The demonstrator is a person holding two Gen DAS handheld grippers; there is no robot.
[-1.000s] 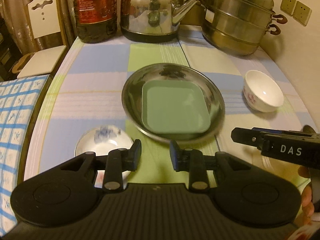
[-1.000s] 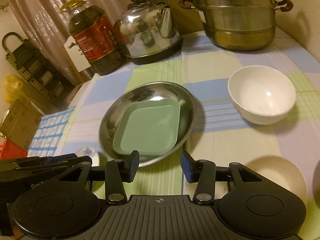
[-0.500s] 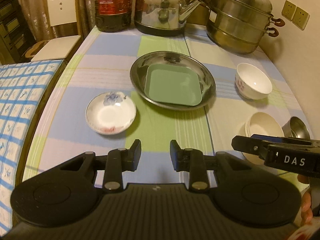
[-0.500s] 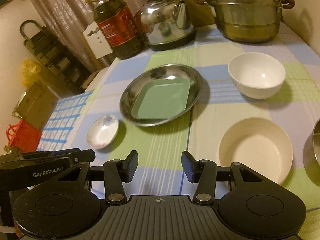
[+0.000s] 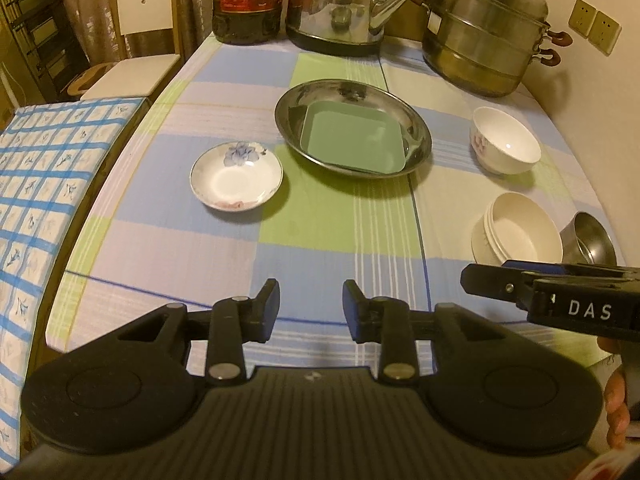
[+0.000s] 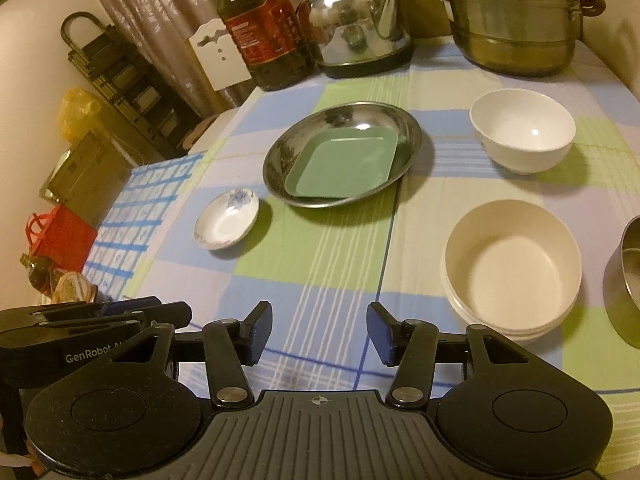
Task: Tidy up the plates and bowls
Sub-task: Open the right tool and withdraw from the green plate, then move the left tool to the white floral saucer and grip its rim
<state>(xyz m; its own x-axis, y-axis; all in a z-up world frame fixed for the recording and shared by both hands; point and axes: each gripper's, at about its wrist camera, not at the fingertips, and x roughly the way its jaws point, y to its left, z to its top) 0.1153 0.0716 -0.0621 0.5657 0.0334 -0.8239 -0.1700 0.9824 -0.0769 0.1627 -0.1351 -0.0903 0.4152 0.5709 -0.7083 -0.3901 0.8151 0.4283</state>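
A green square plate (image 5: 352,142) lies inside a round steel plate (image 5: 292,120) at the table's middle; both show in the right wrist view, green plate (image 6: 344,168) and steel plate (image 6: 280,152). A small flowered saucer (image 5: 236,176) (image 6: 226,224) sits to their left. A white bowl (image 5: 506,146) (image 6: 522,130) stands at the right. A stack of cream bowls (image 5: 518,236) (image 6: 512,268) and a steel bowl (image 5: 590,238) (image 6: 624,280) sit near the front right. My left gripper (image 5: 310,306) and right gripper (image 6: 318,330) are open and empty above the front edge.
A steel kettle (image 5: 340,4), an oil bottle (image 5: 248,0) and a stacked steamer pot (image 5: 484,28) stand along the back. A chair (image 5: 136,40) and a blue checked cloth (image 5: 40,184) lie to the left. A wall (image 5: 600,92) is on the right.
Both grippers have pulled back toward the table's front edge and risen. More of the table shows now, with the saucer, cream bowls and steel bowl in view. No dish has moved.
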